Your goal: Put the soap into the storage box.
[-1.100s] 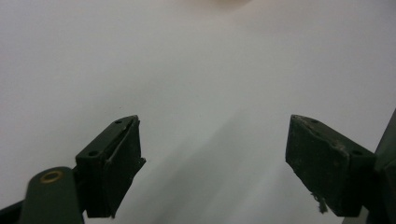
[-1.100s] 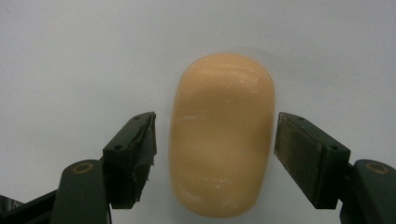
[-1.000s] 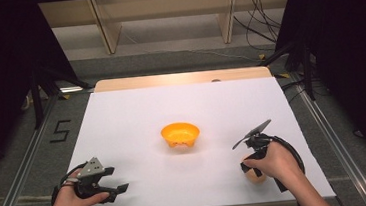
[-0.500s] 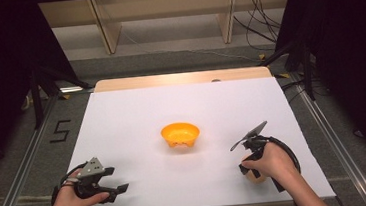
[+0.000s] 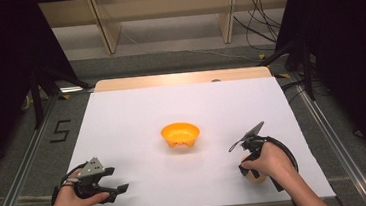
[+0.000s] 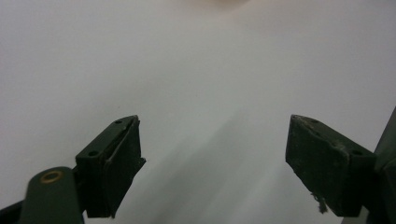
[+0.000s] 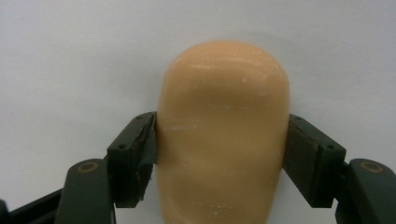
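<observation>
Covering wooden table (image 5: 179,78): white sheet (image 5: 137,117); grey floor (image 5: 15,163), dark surroundings.

I count one orange bowl (image 5: 180,135) at the table's (image 5: 122,118) middle, one tan potato-shaped object (image 7: 223,130), and my two grippers.

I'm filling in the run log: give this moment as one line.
right gripper: jaws just closed in, pads on tan oval piece | left gripper: open, nothing between | orange bowl: mid-table, untouched
</observation>
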Motion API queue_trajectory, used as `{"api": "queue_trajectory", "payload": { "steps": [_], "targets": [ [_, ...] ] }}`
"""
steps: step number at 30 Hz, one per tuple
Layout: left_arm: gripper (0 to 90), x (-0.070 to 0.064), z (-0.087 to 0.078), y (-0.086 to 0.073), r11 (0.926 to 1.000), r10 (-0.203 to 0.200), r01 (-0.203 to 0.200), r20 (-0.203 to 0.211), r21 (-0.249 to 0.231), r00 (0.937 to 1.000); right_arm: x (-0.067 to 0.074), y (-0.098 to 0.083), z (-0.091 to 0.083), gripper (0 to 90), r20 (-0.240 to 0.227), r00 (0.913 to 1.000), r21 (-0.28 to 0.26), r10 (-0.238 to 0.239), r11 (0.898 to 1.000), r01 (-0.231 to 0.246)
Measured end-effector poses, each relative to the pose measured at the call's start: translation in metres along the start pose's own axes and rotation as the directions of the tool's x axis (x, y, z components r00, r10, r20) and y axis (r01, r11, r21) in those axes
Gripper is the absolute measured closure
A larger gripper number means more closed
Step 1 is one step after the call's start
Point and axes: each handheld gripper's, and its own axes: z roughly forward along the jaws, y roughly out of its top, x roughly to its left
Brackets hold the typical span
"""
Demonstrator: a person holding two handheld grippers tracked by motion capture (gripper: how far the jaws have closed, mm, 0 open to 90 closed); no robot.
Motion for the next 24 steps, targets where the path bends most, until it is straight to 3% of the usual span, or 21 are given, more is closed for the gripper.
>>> {"api": "queue_trajectory", "payload": {
  "steps": [3,7,9,10,11,12,13,14,15,18,21,22,23,24],
  "targets": [
    [18.0,0.0000,-0.0001,-0.0001,1.0000,-0.001,0.001,0.000,-0.002,1.0000,0.0029,-0.0010,-0.0006,33.1,0.043,0.9986,-0.014,-0.031,0.999,0.031],
    [18.0,0.0008,-0.0001,-0.0001,1.0000,0.006,-0.006,-0.003,0.005,1.0000,0.0010,-0.0022,-0.0008,33.2,0.027,0.9961,-0.024,-0.084,0.996,0.084],
    [18.0,0.0007,0.0000,-0.0001,1.0000,0.005,-0.005,-0.003,0.006,1.0000,-0.0016,-0.0027,-0.0008,33.3,0.018,0.9902,-0.040,-0.138,0.990,0.139],
    [18.1,0.0006,0.0000,-0.0001,1.0000,0.004,-0.004,-0.003,0.006,1.0000,-0.0003,-0.0036,-0.0013,33.3,0.013,0.9915,-0.035,-0.129,0.991,0.130],
    [18.0,0.0006,0.0000,-0.0001,1.0000,0.004,-0.004,-0.003,0.006,1.0000,-0.0020,-0.0036,0.0001,33.3,0.002,0.9864,-0.047,-0.164,0.985,0.164],
    [18.0,0.0006,0.0000,-0.0001,1.0000,0.004,-0.004,-0.003,0.005,1.0000,-0.0016,-0.0036,0.0001,33.3,0.027,0.9783,-0.048,-0.205,0.977,0.206],
    [18.1,0.0006,0.0000,-0.0001,1.0000,0.004,-0.004,-0.003,0.006,1.0000,-0.0005,-0.0047,-0.0005,33.3,0.011,0.9781,-0.050,-0.208,0.977,0.208],
    [18.1,0.0006,0.0000,-0.0001,1.0000,0.004,-0.004,-0.003,0.006,1.0000,-0.0011,-0.0052,-0.0008,33.3,0.026,0.9687,-0.054,-0.247,0.967,0.248],
    [18.1,0.0006,0.0000,-0.0002,1.0000,0.004,-0.004,-0.003,0.007,1.0000,0.0015,-0.0057,-0.0024,33.3,0.031,0.9703,-0.036,-0.240,0.970,0.241],
    [18.0,0.0006,0.0002,-0.0003,1.0000,0.004,-0.004,-0.003,0.008,1.0000,0.0026,-0.0081,-0.0025,33.3,0.038,0.9419,-0.074,-0.334,0.939,0.336],
    [18.1,0.0006,0.0001,-0.0003,0.9999,0.004,-0.004,-0.001,0.010,1.0000,0.0024,-0.0088,-0.0055,33.3,0.049,0.8989,-0.080,-0.435,0.895,0.438],
    [18.1,0.0004,0.0003,-0.0004,1.0000,0.002,-0.002,-0.002,0.008,1.0000,0.0022,-0.0091,-0.0060,33.3,0.062,0.8807,-0.076,-0.470,0.878,0.473],
    [18.0,0.0006,0.0001,-0.0003,0.9999,0.005,-0.005,-0.002,0.010,1.0000,0.0031,-0.0096,-0.0075,33.4,0.062,0.8720,-0.071,-0.485,0.869,0.489],
    [18.1,-0.0010,0.0011,-0.0005,0.9999,-0.013,0.013,0.006,-0.005,0.9999,0.0024,-0.0091,-0.0081,33.4,0.061,0.8534,-0.065,-0.518,0.851,0.521]
  ]
}}
